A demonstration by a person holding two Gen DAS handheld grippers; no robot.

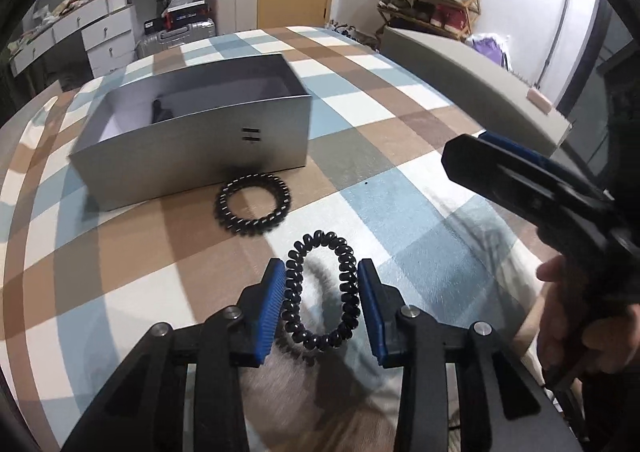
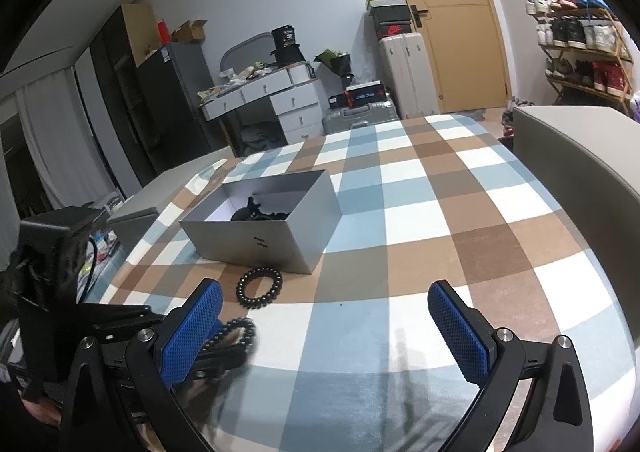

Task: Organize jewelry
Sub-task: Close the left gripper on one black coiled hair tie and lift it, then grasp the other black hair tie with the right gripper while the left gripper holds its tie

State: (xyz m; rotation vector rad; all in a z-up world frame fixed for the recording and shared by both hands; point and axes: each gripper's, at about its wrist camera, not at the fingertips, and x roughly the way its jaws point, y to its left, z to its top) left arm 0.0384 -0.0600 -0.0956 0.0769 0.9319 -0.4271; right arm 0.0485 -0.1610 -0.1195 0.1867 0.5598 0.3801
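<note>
My left gripper (image 1: 321,270) is shut on a black coil bracelet (image 1: 347,272), whose blue pads squeeze it into a tall oval just over the checked cloth. A second black coil bracelet (image 1: 252,205) lies flat on the cloth right before the front wall of the open grey box (image 1: 192,155). In the right wrist view the box (image 2: 256,244) holds dark items (image 2: 256,211), the loose bracelet (image 2: 259,288) lies in front of it, and the held one (image 2: 236,332) shows at lower left. My right gripper (image 2: 326,332) stands open and empty, to the right of the left one.
The checked cloth (image 2: 440,211) covers the whole surface. A grey padded edge (image 1: 480,71) runs along the right side. A hand (image 1: 568,316) grips the right tool. Drawers, suitcases, a door and a shoe rack stand beyond the far edge.
</note>
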